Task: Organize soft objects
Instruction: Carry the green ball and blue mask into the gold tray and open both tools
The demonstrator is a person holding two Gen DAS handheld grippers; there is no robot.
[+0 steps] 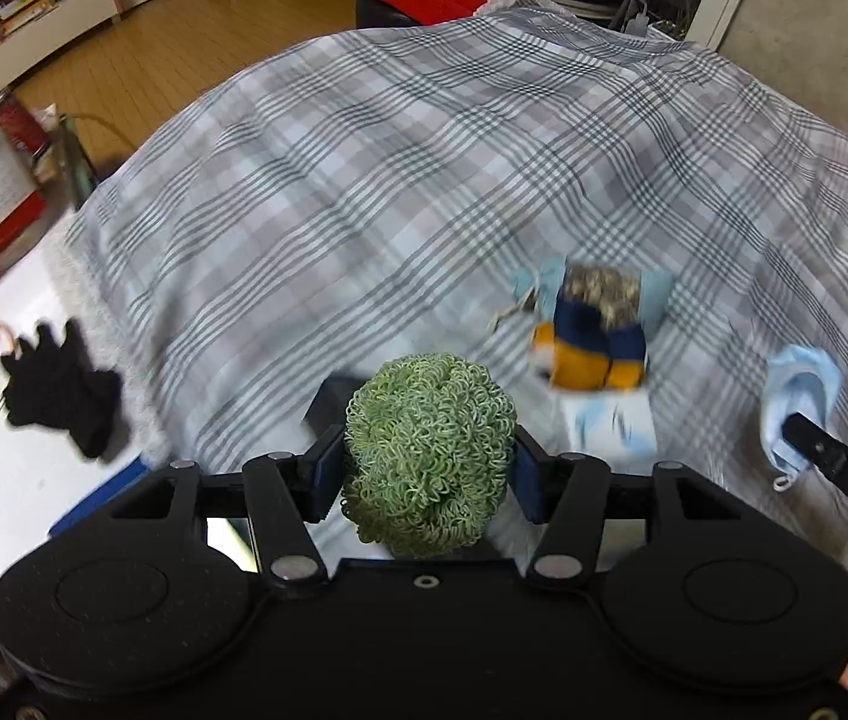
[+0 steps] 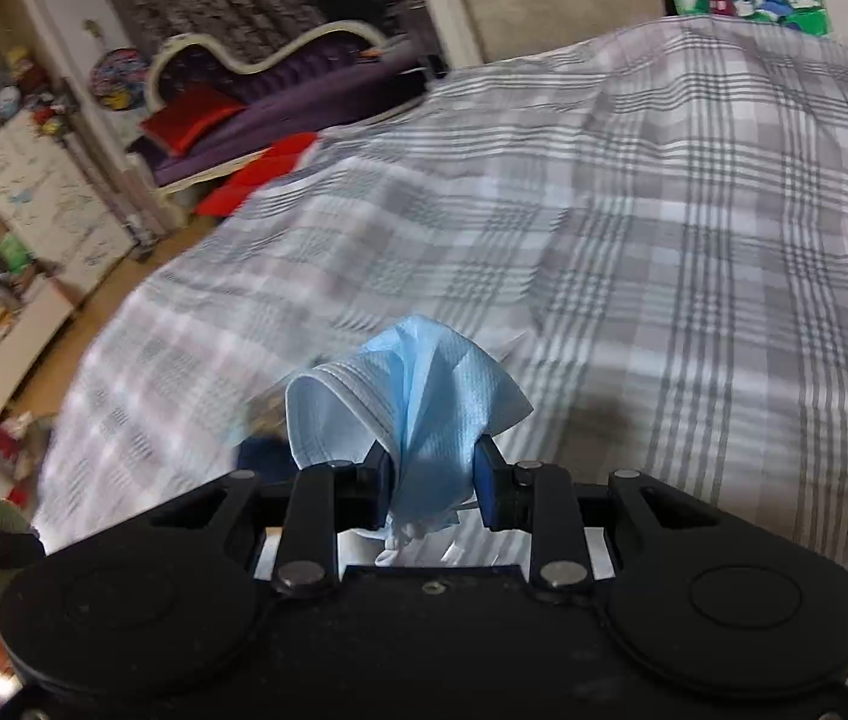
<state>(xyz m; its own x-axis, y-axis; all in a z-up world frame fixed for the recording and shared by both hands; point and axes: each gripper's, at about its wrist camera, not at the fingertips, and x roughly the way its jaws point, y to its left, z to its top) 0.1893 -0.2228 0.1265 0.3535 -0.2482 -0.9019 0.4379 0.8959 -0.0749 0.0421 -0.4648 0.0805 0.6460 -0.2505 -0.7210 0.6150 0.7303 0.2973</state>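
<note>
plaid sheet [image 1: 424,180] | left gripper [image 1: 421,468] clamps green scrubber [image 1: 427,456] | right gripper [image 2: 433,480] clamps blue mask [image 2: 406,414]

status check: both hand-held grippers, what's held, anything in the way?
Left hand-held gripper clamped on green scrubber ball. Right hand-held gripper shut on blue face mask. Both off the plaid cloth. Sock pile left on cloth; nothing in the way.
</note>
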